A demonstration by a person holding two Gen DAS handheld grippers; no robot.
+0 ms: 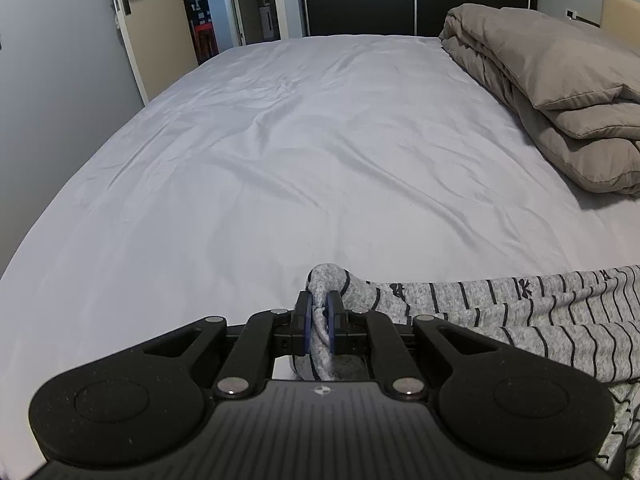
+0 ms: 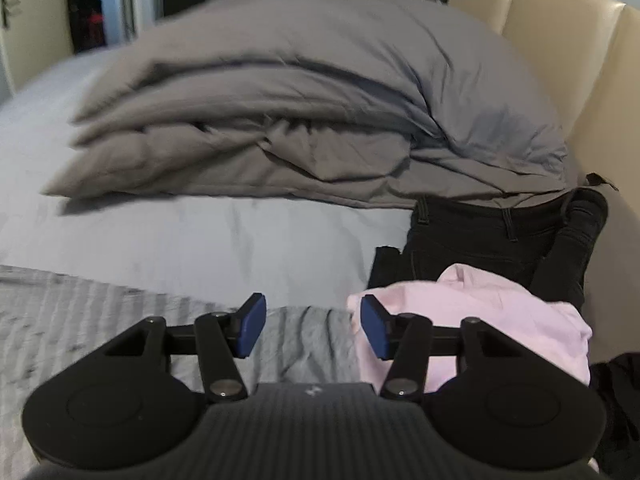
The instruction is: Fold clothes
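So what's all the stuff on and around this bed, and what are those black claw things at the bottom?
Striped garment: one, grey with dark stripes, near edge of the bed, one end pinched by the left claw.
Pink garment: one, pale pink, crumpled, beside the striped one.
Black trousers: one pair, behind the pink garment, by the headboard.
Duvet: one, grey-brown, folded in a heap at the head end.
Sheet: one, white, covering the mattress.
Headboard: one, cream, padded.
Door: one, cream, standing open, far left.
Left gripper: black with blue pads, shut on the striped garment.
Right gripper: same make, open, nothing between its pads.
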